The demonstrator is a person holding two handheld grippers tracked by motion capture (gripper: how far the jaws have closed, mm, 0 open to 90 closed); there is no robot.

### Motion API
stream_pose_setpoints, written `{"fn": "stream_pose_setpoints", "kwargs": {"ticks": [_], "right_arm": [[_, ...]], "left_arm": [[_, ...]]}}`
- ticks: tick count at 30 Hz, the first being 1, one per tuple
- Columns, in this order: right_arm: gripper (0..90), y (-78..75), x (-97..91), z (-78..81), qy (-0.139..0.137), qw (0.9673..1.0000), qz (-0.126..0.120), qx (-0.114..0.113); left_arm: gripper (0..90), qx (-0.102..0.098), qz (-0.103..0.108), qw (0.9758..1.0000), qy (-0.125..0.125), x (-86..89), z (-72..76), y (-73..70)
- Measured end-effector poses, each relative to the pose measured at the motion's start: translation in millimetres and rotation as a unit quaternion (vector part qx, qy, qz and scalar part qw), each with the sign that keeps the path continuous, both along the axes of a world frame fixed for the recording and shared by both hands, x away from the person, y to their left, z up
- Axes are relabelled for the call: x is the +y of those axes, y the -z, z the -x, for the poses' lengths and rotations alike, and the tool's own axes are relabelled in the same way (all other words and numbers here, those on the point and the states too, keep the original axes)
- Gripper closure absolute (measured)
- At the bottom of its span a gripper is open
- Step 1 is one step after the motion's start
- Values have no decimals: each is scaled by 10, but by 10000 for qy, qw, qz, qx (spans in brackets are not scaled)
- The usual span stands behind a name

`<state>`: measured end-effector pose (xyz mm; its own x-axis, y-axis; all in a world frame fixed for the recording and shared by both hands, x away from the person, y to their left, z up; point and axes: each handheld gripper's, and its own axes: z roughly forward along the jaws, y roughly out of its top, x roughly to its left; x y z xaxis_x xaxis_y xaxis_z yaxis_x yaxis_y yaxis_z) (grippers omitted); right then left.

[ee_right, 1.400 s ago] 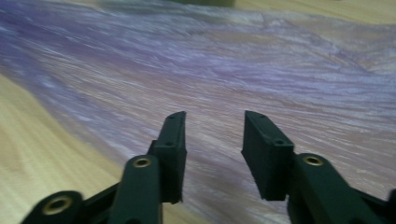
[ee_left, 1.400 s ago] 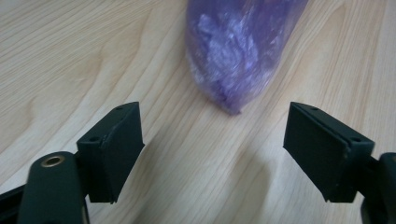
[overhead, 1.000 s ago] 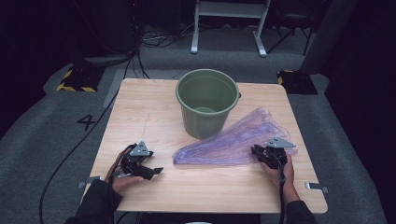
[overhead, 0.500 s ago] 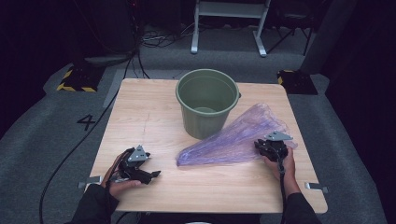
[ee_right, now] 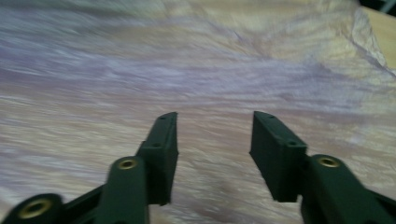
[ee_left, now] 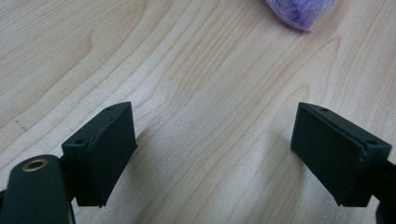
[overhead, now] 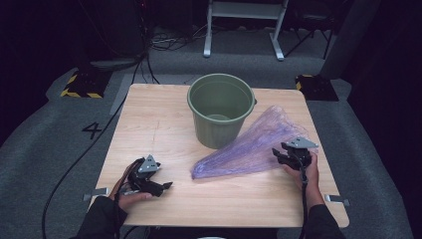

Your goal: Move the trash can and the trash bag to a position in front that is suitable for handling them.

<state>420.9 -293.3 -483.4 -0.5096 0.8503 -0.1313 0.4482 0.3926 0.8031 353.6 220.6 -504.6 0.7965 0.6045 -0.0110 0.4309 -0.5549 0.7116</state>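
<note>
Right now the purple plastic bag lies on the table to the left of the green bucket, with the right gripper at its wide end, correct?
Not quite: the purple plastic bag lies to the right of the green bucket, as the high view shows. The right gripper is at its wide end, on the table.

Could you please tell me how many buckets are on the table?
1: the green bucket stands upright at the table's far middle, with the purple plastic bag lying beside it.
</note>
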Motion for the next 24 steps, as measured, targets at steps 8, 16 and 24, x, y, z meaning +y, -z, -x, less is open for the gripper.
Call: {"fn": "stream_pose_setpoints", "kwargs": {"ticks": [8, 16, 24], "right_arm": [[370, -231, 88, 257, -352, 9970, -689, -63], [474, -51, 195, 331, 25, 9976, -382, 582], [665, 80, 29, 210, 594, 9934, -372, 903]], "left_arm": [[136, -3, -4, 10000, 3, 0, -1, 0], [136, -3, -7, 10000, 7, 0, -2, 0], [136, -7, -3, 10000, 33, 1, -6, 0]]}}
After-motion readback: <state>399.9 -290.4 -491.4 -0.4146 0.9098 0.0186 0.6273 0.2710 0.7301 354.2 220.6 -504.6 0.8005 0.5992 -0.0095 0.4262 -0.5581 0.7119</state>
